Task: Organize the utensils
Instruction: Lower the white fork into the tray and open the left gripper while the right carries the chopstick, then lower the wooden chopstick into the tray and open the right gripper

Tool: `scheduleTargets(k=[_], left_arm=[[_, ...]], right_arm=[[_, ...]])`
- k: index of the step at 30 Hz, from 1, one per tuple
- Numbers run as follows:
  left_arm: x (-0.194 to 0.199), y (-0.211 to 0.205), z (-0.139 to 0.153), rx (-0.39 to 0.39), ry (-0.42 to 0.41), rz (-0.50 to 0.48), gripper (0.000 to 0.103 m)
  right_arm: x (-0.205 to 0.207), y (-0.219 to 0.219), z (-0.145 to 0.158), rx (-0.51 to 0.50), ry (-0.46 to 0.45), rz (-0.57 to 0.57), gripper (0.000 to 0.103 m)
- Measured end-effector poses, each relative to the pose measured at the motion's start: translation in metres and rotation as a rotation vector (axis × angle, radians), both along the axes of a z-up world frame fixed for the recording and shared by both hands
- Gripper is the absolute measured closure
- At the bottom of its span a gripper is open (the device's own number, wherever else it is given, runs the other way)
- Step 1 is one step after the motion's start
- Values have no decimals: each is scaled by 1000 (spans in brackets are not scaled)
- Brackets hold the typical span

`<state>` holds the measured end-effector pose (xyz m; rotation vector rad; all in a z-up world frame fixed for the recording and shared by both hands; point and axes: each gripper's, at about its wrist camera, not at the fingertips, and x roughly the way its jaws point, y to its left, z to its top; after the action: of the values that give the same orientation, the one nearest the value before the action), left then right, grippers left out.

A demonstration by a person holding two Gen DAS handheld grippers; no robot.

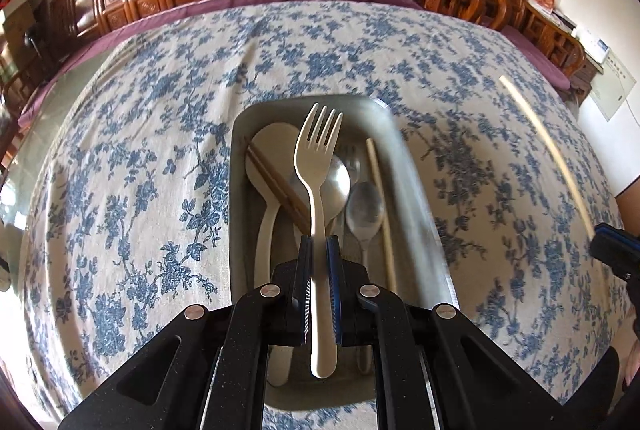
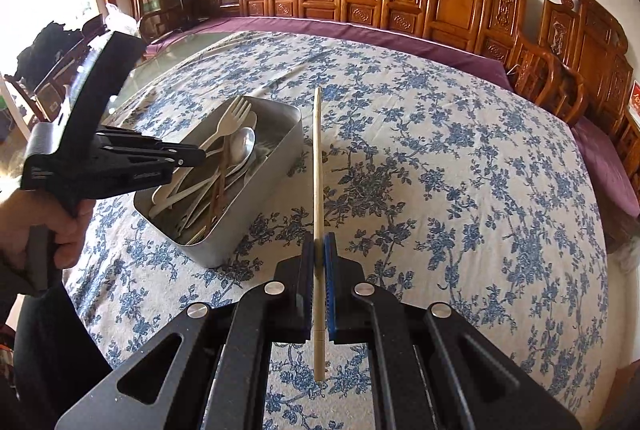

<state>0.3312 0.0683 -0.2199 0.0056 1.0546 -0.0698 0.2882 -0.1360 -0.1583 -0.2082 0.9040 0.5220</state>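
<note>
The left gripper (image 1: 319, 250) is clamped on a cream fork (image 1: 318, 165), tines toward 12 o'clock, above the metal tin (image 1: 240, 213) that holds spoons (image 1: 364, 209) and brown chopsticks (image 1: 276, 181). The right gripper (image 2: 319, 250) is clamped on a pale chopstick (image 2: 317, 157) pointing to 12 o'clock. The tin lies at its 10 o'clock on the flowered cloth (image 2: 460, 169).

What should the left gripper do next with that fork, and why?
Probably lower a little and open. The left gripper is shut on the cream fork, already above the metal tray where the other utensils lie.
</note>
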Motion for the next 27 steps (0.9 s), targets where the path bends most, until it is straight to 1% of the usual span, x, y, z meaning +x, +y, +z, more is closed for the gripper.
scheduleTargets(k=[5, 7, 9, 13, 17, 22, 27], left_arm=[[0, 7, -9, -2, 14, 6, 93], [-1, 10, -8, 0, 9, 9, 89], [-5, 14, -4, 1, -5, 8, 78], [-12, 23, 8, 0, -29, 7, 77], [-20, 36, 20, 2, -53, 11, 72], [-28, 52, 30, 5, -73, 21, 71], [-35, 66, 37, 2, -92, 29, 66]], right_arm=[[6, 8, -7, 7, 13, 6, 97], [7, 14, -8, 9, 16, 10, 97], [8, 20, -8, 16, 19, 15, 97], [9, 35, -7, 24, 19, 29, 97], [10, 53, -6, 36, 19, 42, 97], [11, 74, -6, 42, 25, 61, 97], [13, 94, -8, 51, 34, 73, 97]])
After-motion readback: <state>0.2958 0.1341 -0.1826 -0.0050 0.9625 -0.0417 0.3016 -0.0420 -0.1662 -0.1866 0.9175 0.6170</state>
